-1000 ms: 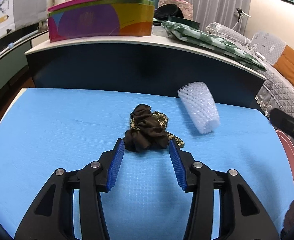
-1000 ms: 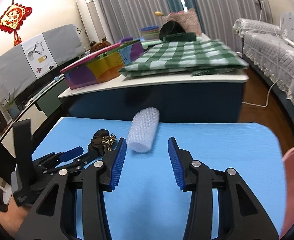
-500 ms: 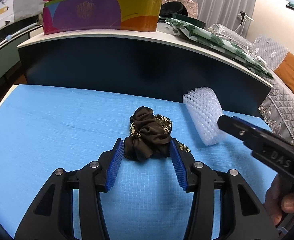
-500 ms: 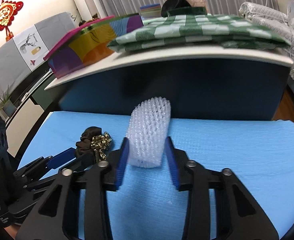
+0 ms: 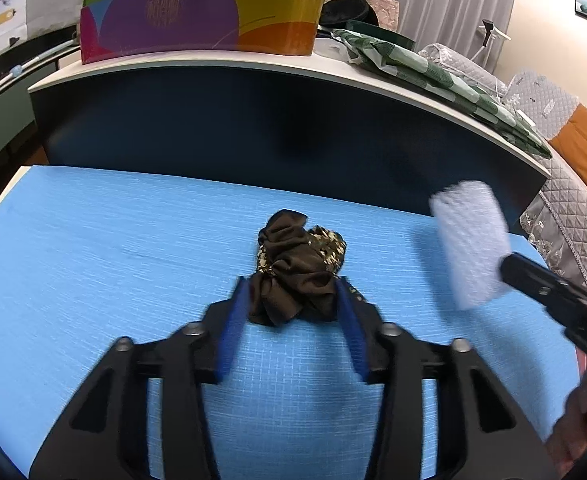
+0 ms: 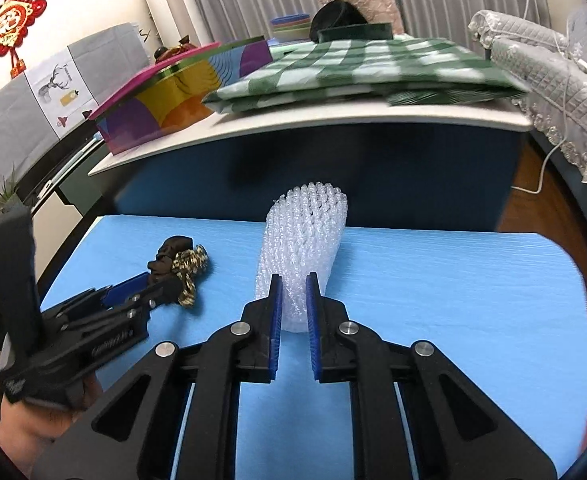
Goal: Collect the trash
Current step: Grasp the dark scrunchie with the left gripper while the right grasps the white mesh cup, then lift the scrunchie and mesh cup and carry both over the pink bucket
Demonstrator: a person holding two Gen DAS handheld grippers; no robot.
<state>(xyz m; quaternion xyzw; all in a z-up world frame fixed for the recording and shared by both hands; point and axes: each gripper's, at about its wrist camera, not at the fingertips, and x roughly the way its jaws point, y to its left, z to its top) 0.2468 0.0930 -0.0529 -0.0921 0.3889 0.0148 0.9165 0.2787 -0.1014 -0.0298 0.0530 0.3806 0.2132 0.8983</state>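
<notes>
Left gripper point(image 5: 293, 300): low centre of the left wrist frame, its jaws just closing; both blue pads pressed against the sides of the dark fabric scrunchie point(image 5: 299, 270), gripping it.
Scrunchie: brown cloth with a gold-speckled part, lying on the blue mat point(image 5: 113, 264), mid-frame in the left view, left of centre in the right view.
Right gripper point(image 6: 293, 304): lower centre of the right wrist frame, jaws just closing to a narrow gap and clamped on the near end of the bubble wrap roll point(image 6: 303, 240).
Bubble wrap roll: clear, squeezed at its near end, its far end pointing toward the top of the frame; blurred at the right edge of the left view.
Mat: blue, filling the lower half of both frames.
Background: colourful box point(image 5: 201, 16) and green checked cloth point(image 6: 365, 68) on a white-topped counter, upper part of both frames.
</notes>
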